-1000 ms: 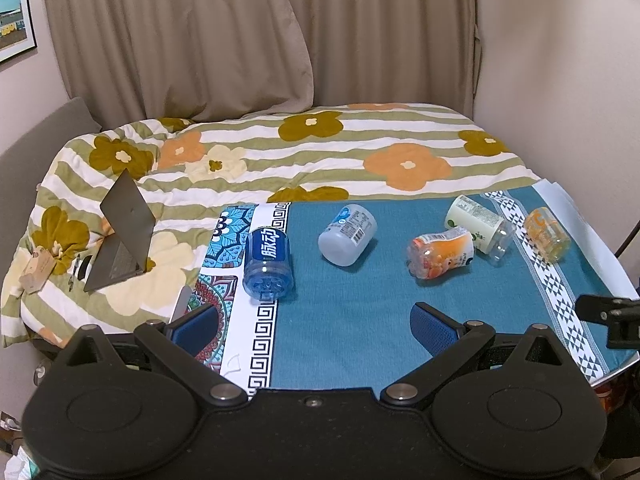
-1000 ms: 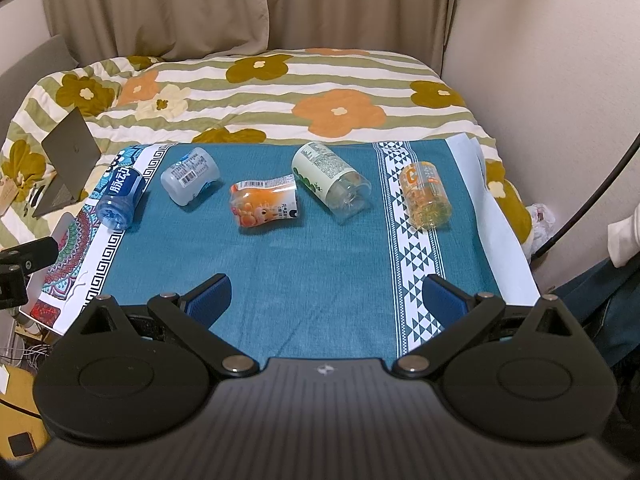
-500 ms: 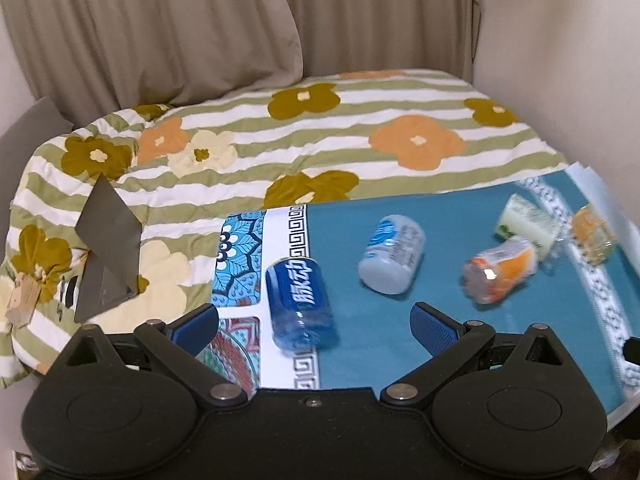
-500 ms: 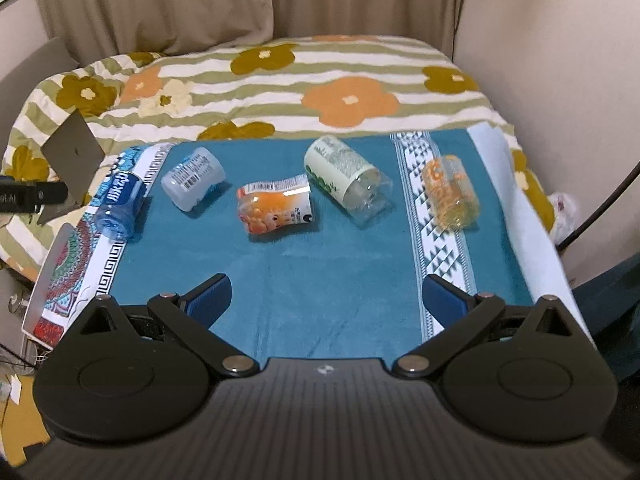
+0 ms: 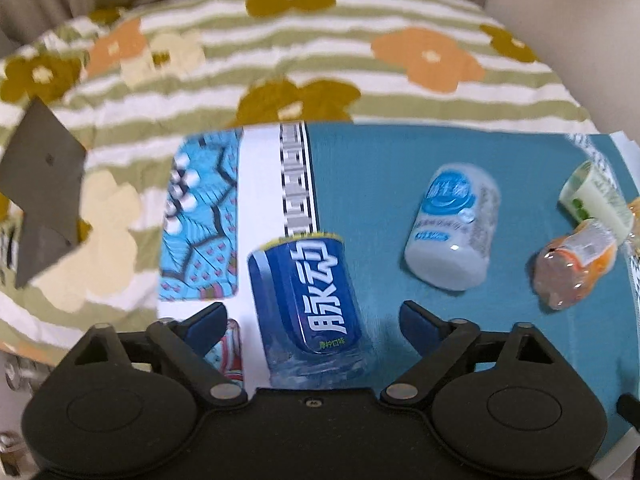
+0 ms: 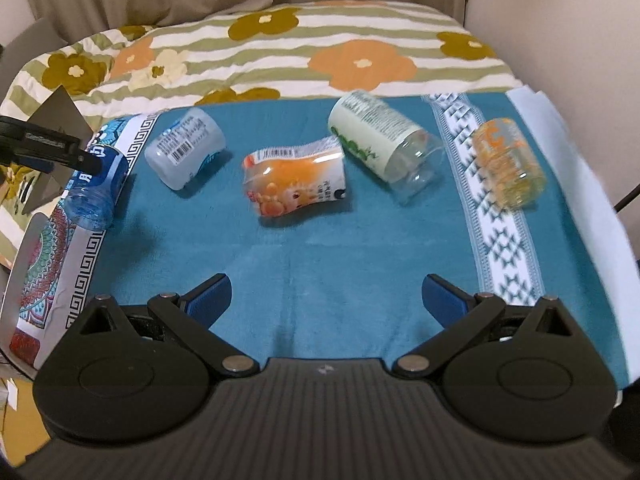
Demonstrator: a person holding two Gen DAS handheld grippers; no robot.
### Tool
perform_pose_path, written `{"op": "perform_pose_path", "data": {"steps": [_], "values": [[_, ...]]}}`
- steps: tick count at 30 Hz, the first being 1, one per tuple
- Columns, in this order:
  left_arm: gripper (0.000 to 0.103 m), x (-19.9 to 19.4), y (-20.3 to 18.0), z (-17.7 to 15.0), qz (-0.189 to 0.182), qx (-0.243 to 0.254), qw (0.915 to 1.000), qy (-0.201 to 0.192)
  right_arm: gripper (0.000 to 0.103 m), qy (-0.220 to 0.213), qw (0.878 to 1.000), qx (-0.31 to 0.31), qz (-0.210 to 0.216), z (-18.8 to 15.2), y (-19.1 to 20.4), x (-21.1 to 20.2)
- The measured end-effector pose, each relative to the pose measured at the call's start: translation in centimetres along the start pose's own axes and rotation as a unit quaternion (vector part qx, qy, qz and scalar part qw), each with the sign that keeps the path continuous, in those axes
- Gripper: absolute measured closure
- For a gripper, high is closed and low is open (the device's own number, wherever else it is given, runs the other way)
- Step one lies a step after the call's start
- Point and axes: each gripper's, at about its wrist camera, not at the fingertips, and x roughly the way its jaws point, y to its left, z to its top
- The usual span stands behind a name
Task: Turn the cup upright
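Note:
Several cups cut from bottles lie on their sides on a teal cloth. The blue-label cup lies between the fingers of my open left gripper, which does not touch it; it also shows in the right wrist view. A white cup, an orange-label cup, a green-and-white cup and a clear orange-print cup lie further right. My right gripper is open and empty above the cloth's near part.
A flowered striped quilt covers the bed behind the cloth. A grey folded stand sits on the quilt at left. Curtains and a wall stand behind and to the right. The cloth's patterned left border hangs at the edge.
My left gripper moved forward and down until the blue-label cup lies between its open fingers. My right gripper moved slightly closer to the cups. No cup has moved.

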Motion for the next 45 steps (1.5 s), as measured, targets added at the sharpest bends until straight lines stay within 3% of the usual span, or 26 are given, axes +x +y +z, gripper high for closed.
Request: {"op": "perform_pose_path", "data": {"steps": [7,8,9,11,26,36,45], "values": [[0.015,2.1,0.6,-0.2,-0.016,-0.015,0.9993,0.03,0.0,0.024,1.0,0.01,0.01,0.1,0.7,2.3],[0.019,2.3,0.6,-0.1,-0.017,-0.016,0.9992,0.032,0.0,0.027,1.0,0.008,0.01,0.1,0.8,2.4],[0.029,2.5,0.7,-0.1,-0.02,-0.017,0.999,0.036,0.0,0.027,1.0,0.006,0.01,0.1,0.9,2.6],[0.033,3.0,0.9,0.0,-0.027,-0.025,0.9983,0.045,0.0,0.029,1.0,0.002,0.009,0.3,1.0,2.9],[0.035,0.5,-0.5,-1.1,-0.026,-0.034,0.9989,0.02,0.0,0.028,0.999,-0.011,0.027,1.6,0.4,2.8],[0.035,-3.7,-7.7,-5.1,-0.046,-0.036,0.9982,-0.011,0.0,0.014,0.999,-0.029,0.03,2.3,-2.8,-0.4],[0.035,-3.3,-16.2,-8.3,-0.069,-0.033,0.997,-0.006,0.0,0.013,0.998,-0.044,0.04,2.0,-7.1,-1.8]]}}
